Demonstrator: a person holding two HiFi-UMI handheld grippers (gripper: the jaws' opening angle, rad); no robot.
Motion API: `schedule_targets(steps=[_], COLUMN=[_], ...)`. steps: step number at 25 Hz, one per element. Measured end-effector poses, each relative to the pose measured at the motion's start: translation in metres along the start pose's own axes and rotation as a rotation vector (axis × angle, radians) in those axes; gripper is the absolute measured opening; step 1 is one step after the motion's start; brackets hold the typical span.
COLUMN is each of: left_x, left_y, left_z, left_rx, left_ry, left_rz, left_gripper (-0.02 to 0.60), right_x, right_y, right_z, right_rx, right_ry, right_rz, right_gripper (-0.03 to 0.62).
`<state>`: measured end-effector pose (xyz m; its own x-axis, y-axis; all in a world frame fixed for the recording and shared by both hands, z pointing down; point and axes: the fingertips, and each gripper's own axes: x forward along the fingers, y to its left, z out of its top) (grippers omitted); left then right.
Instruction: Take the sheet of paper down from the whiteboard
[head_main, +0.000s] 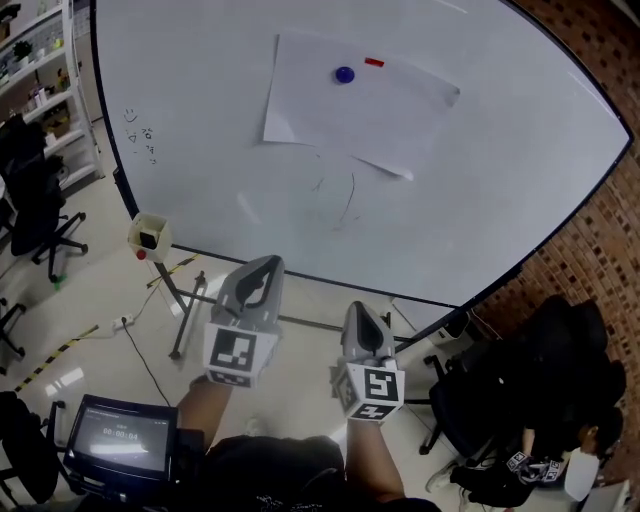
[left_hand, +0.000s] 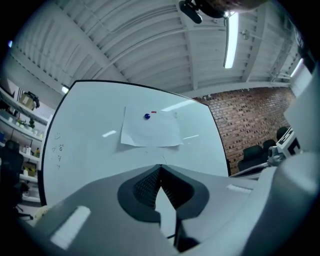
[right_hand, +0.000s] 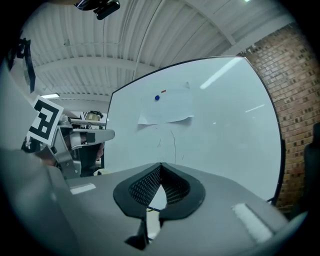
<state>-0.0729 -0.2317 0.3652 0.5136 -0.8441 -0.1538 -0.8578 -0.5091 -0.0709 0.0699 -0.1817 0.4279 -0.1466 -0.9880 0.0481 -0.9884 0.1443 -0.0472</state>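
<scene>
A white sheet of paper (head_main: 355, 103) hangs on the whiteboard (head_main: 200, 150), held by a round blue magnet (head_main: 345, 74) and a small red magnet (head_main: 374, 62); its lower corners curl away from the board. The same paper (left_hand: 151, 128) shows in the left gripper view, and the paper (right_hand: 167, 109) in the right gripper view. My left gripper (head_main: 267, 264) and right gripper (head_main: 362, 312) hover side by side well short of the board, below the sheet. Both are shut with nothing between the jaws.
The whiteboard stands on a wheeled frame (head_main: 185, 310). A small cup-like holder (head_main: 148, 235) hangs at its lower left. Shelves (head_main: 45, 90) and office chairs (head_main: 35, 210) stand left; a brick wall (head_main: 600, 240) and dark chairs (head_main: 530, 390) right. A monitor (head_main: 118, 438) sits bottom left.
</scene>
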Motion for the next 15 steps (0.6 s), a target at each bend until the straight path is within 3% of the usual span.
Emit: schedule_targets(steps=[6, 11, 15], left_x=[0.062, 0.113, 0.148], left_y=[0.01, 0.017, 0.017], left_z=[0.027, 0.044, 0.085], left_rx=[0.027, 0.086, 0.206], left_ry=[-0.026, -0.006, -0.026], left_rz=[-0.01, 0.054, 0.077], left_gripper=[-0.002, -0.002, -0.002], right_x=[0.041, 0.073, 0.095], right_y=[-0.026, -0.053, -0.07], right_z=[0.018, 0.034, 0.068], right_rx=[0.018, -0.01, -0.009], right_ry=[-0.026, -0.04, -0.089], right_rz=[0.028, 0.066, 0.145], right_gripper=[0.012, 0.012, 0.012])
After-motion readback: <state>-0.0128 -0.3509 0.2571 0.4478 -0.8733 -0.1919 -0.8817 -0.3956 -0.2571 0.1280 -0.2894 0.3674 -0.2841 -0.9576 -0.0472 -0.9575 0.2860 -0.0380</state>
